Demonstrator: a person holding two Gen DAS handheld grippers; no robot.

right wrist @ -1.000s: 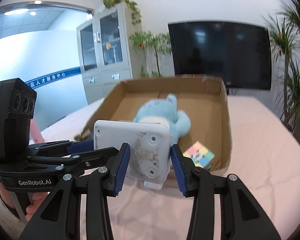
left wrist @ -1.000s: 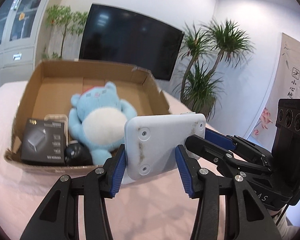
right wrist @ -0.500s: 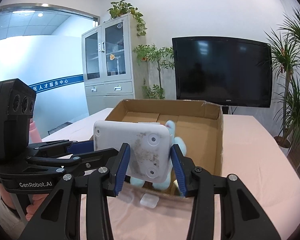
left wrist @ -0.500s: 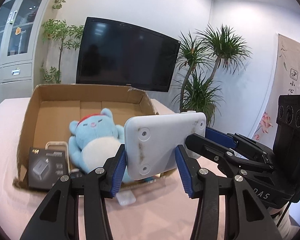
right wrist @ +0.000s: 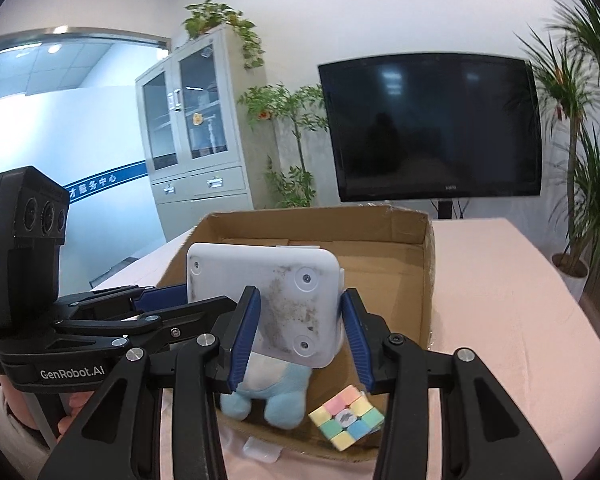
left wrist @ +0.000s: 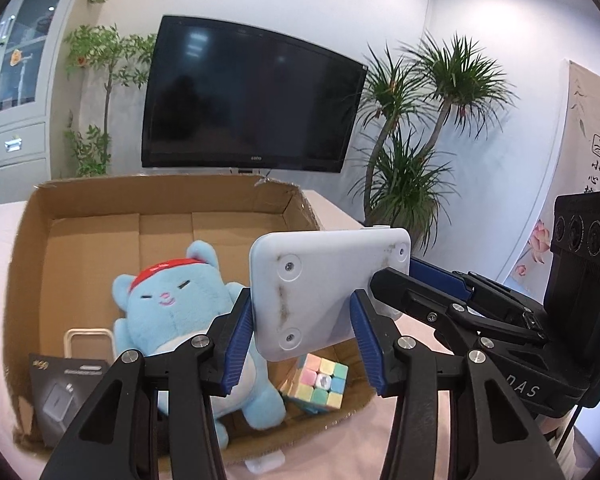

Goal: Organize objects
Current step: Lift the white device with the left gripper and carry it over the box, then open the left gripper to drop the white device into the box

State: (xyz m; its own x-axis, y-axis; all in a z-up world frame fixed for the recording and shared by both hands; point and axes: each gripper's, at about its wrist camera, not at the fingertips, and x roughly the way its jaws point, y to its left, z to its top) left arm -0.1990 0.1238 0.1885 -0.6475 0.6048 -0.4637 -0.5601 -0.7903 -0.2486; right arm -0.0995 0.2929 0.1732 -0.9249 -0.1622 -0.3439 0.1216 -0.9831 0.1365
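White plastic device [left wrist: 324,292], screw heads at the corners and grey smudges across the face, up in the air over the near wall of the cardboard box [left wrist: 160,184], long side level. Pinched at one end by the left tool [left wrist: 302,344], blue pads pressed against it, and at the other end by the right tool [right wrist: 298,336], likewise clenched on it. Inside the box, under the device: a light blue plush toy [left wrist: 180,312] with a red cap, on its back, feet toward the near wall. Just beside the toy's legs, in the box's near right corner, a pastel puzzle cube [left wrist: 320,380], tilted against the wall. In the box's near left corner, a black product carton [left wrist: 60,396] propped up; behind it, a beige rectangular frame [left wrist: 88,336], too hidden to name. Outside the box, touching or nearly touching the foot of its near wall, a small white plastic piece [left wrist: 266,464] on the pink tabletop [right wrist: 500,300]. Beyond the box's far wall, a dark television [left wrist: 252,100]. To the left of the box, a grey glass-door cabinet [right wrist: 196,136] topped with trailing greenery; to the right of it, a tall potted palm [left wrist: 416,160].
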